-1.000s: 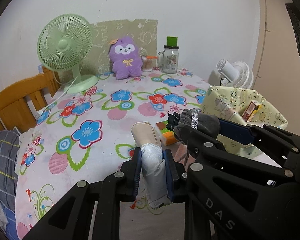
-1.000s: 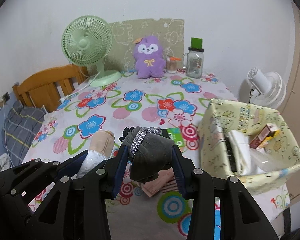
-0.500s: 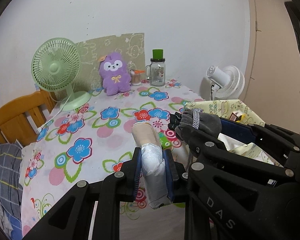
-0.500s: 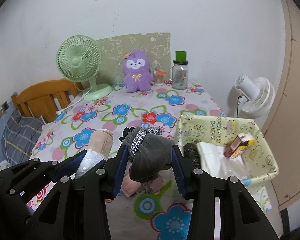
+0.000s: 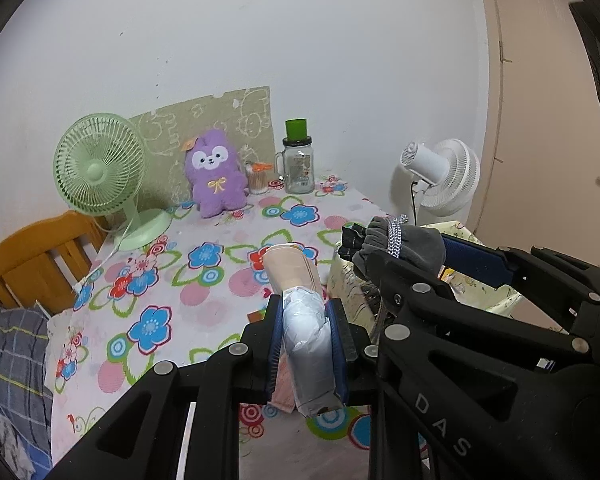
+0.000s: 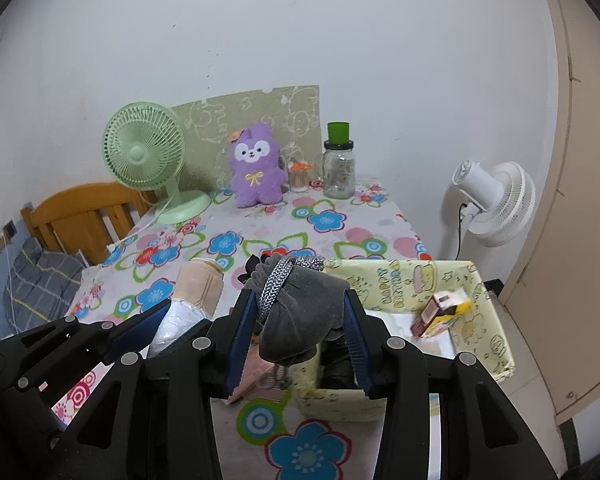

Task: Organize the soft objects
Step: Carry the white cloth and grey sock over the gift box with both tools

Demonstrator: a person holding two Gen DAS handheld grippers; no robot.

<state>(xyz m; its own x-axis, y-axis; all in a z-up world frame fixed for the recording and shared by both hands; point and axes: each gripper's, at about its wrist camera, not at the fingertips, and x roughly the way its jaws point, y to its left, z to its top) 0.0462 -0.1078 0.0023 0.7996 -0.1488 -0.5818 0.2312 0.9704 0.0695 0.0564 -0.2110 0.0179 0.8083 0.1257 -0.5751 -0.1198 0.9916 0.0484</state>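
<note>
My left gripper [image 5: 305,320] is shut on a rolled beige cloth in clear plastic wrap [image 5: 302,312], held above the flowered table [image 5: 172,280]. The roll also shows in the right wrist view [image 6: 198,292]. My right gripper [image 6: 298,320] is shut on a grey drawstring pouch [image 6: 304,316], held over the left edge of a yellow fabric basket [image 6: 488,320]. The pouch also shows in the left wrist view [image 5: 404,240], to the right of the roll. A purple plush toy [image 6: 256,172] sits upright at the table's back.
A green desk fan [image 6: 148,156] stands back left, a glass jar with a green lid [image 6: 339,168] back right. The basket holds a small carton [image 6: 444,312] and white items. A pink folded cloth [image 6: 256,376] lies under the grippers. A white fan [image 6: 496,200] stands beyond the table.
Both grippers have risen and pulled back from the table with their loads. The right gripper with the pouch now hangs over the basket's left edge.
</note>
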